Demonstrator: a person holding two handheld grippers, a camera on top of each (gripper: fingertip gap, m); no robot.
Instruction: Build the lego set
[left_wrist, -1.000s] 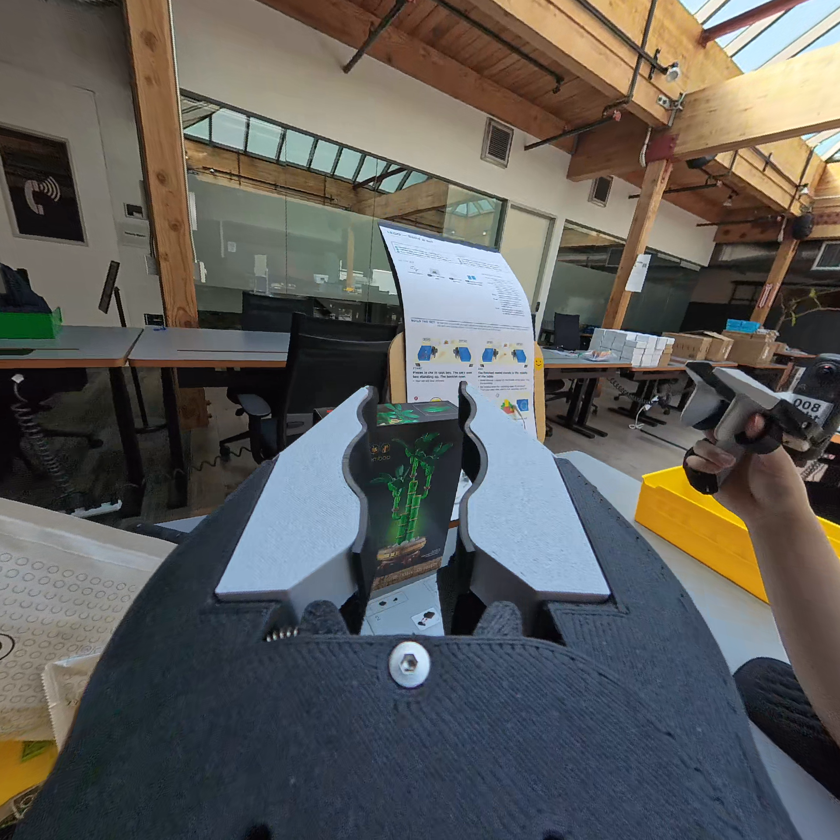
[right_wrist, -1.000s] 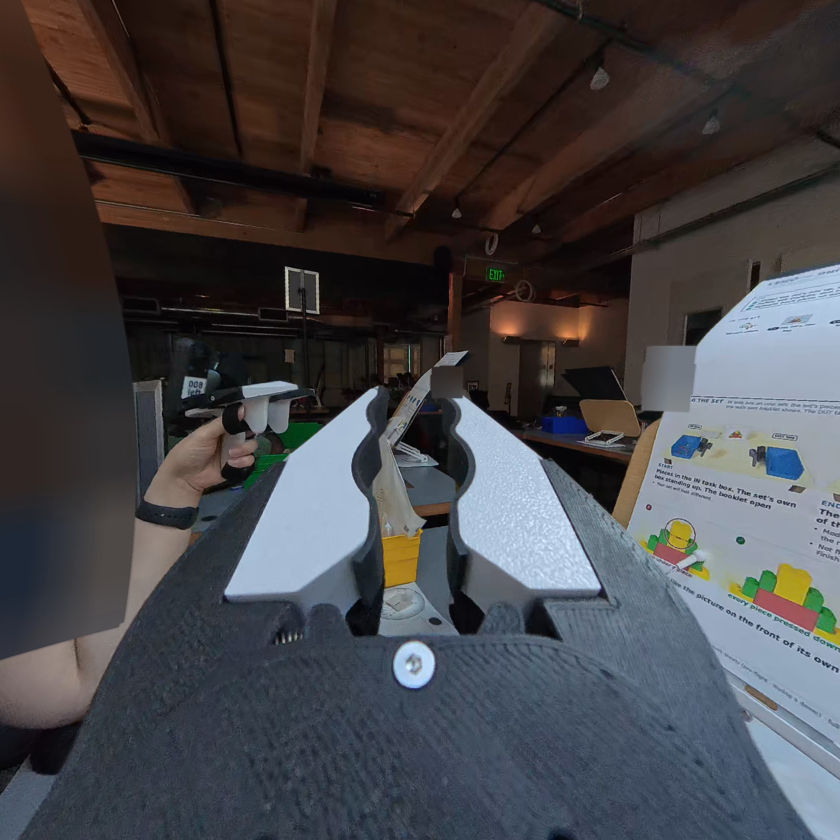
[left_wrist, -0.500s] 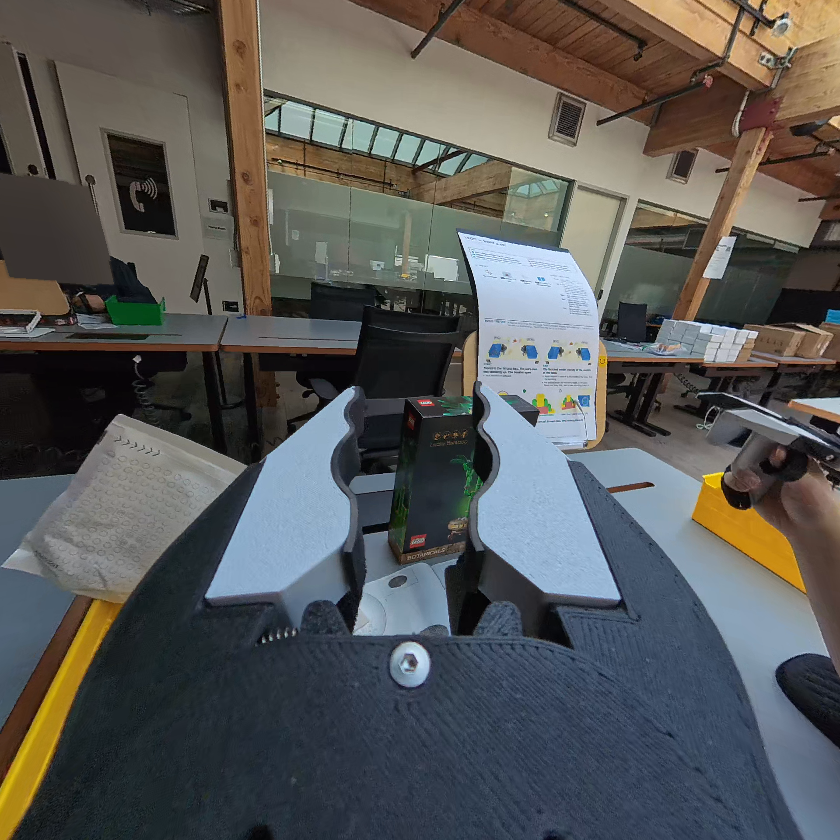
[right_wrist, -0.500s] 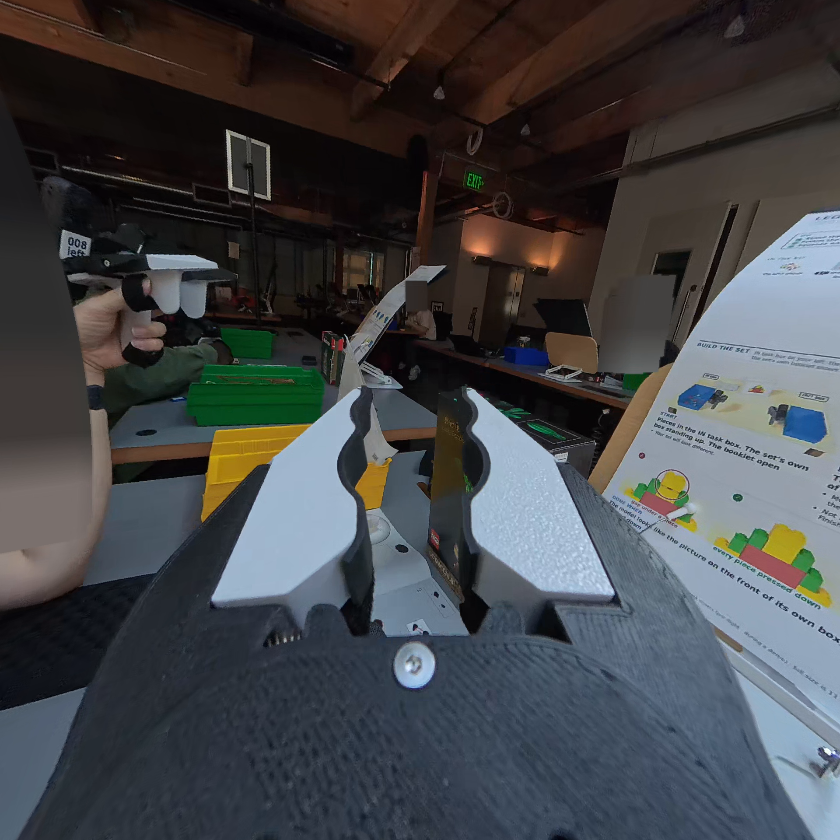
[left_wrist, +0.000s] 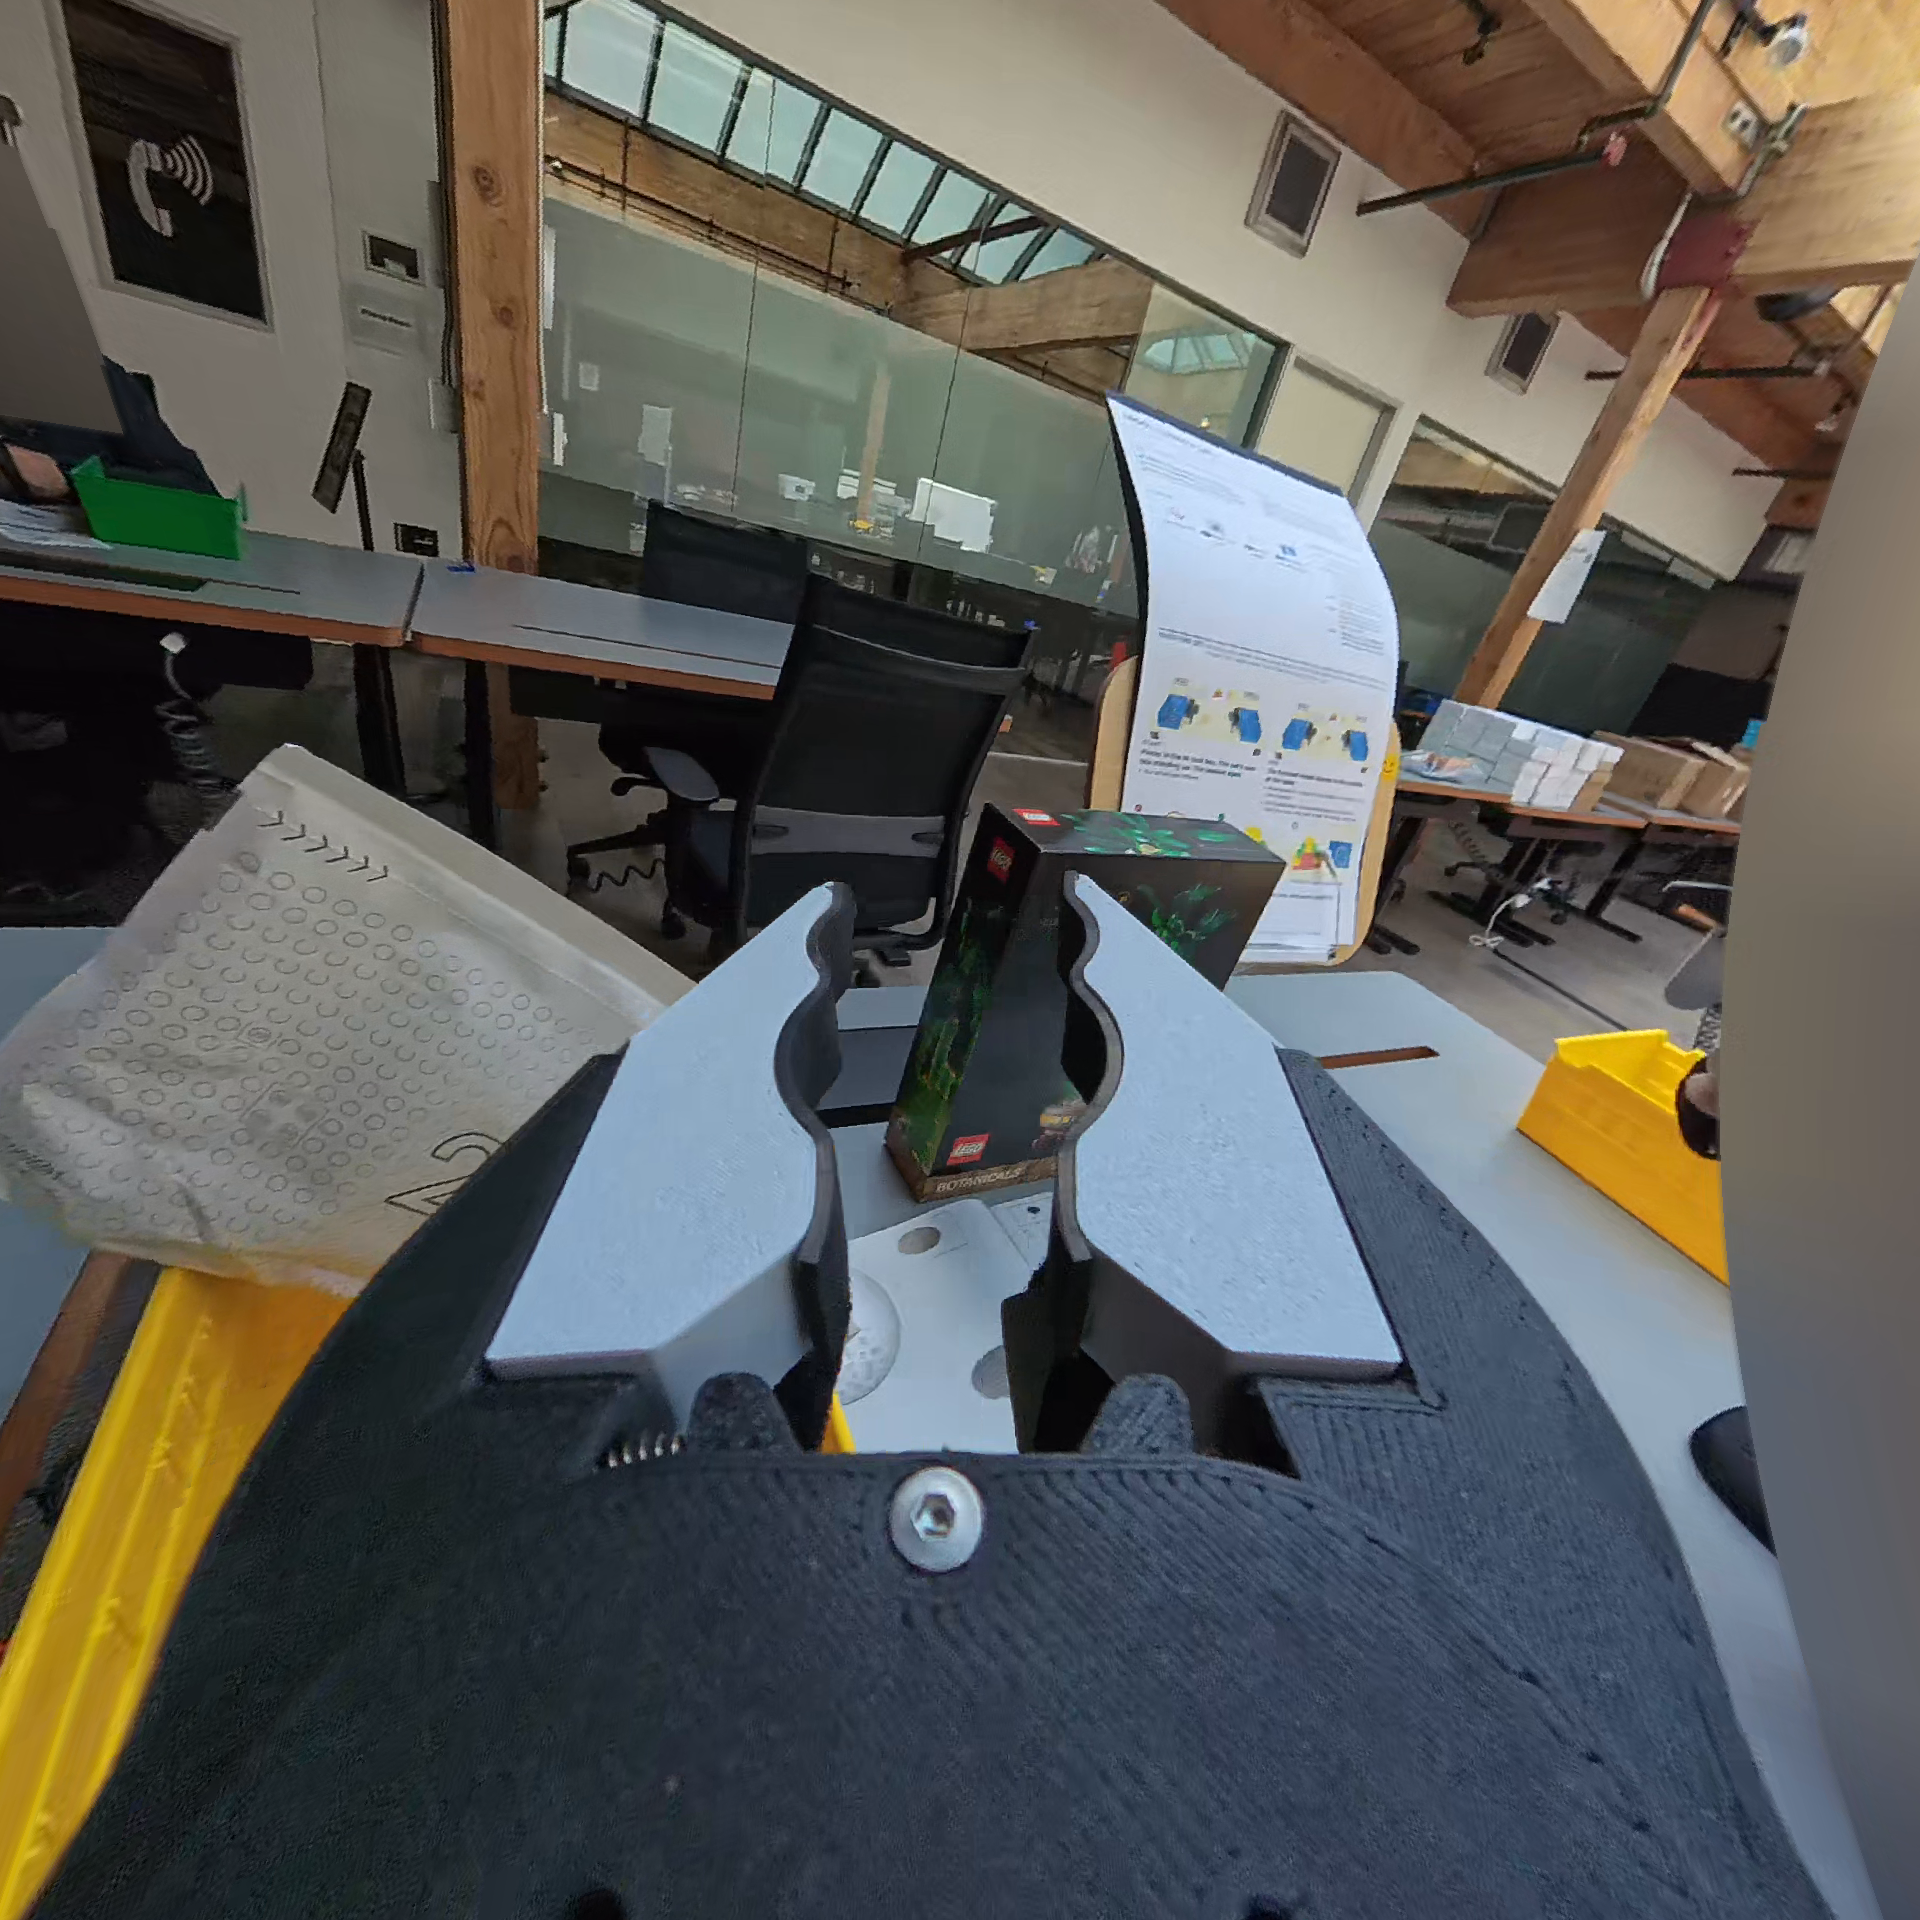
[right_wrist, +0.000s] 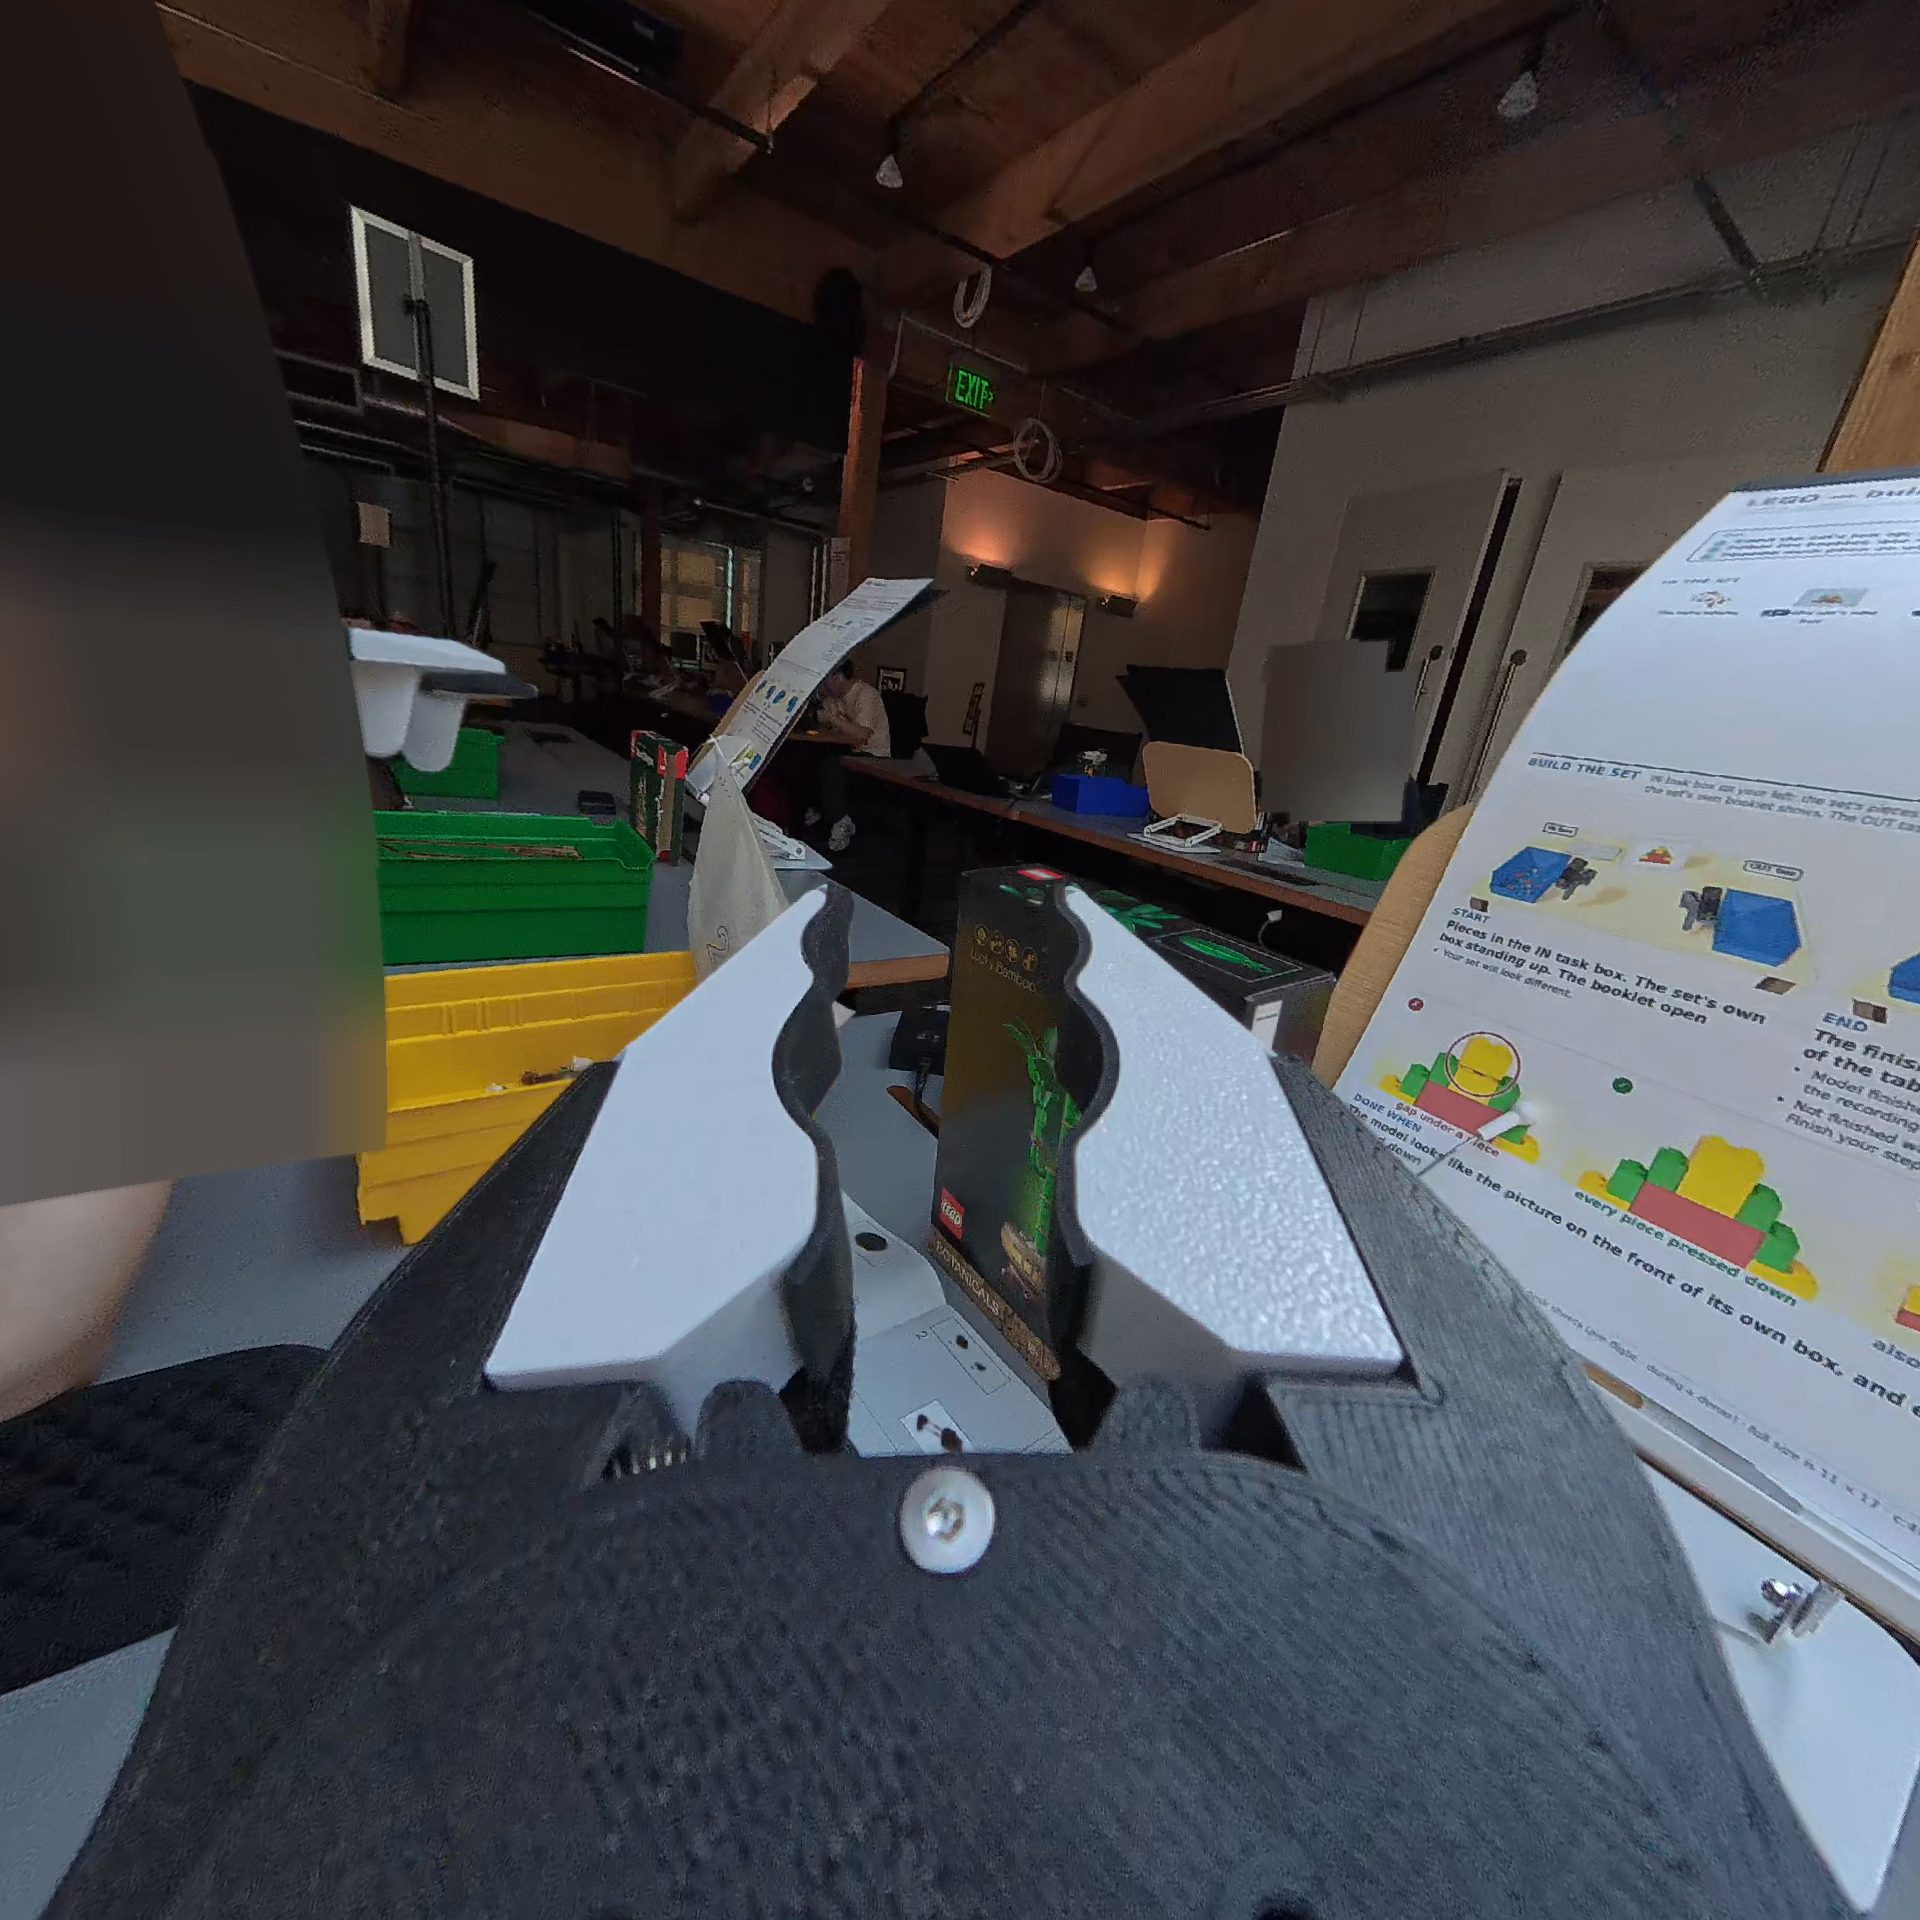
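My left hand-held gripper (left_wrist: 948, 1049) and right hand-held gripper (right_wrist: 948, 1049), both parted, empty, face upright lego box (left_wrist: 1049, 997) on desk (left_wrist: 1455, 1195); build unstarted.

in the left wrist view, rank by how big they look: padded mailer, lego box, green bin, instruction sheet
1. padded mailer, largest, though it lies nearest the camera.
2. instruction sheet and lego box look about alike; the tongs hide part of the box, so no ranking.
3. green bin, smallest, far back on another desk.

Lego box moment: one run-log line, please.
left gripper: open | right gripper: open | lego box: upright on table, unheld
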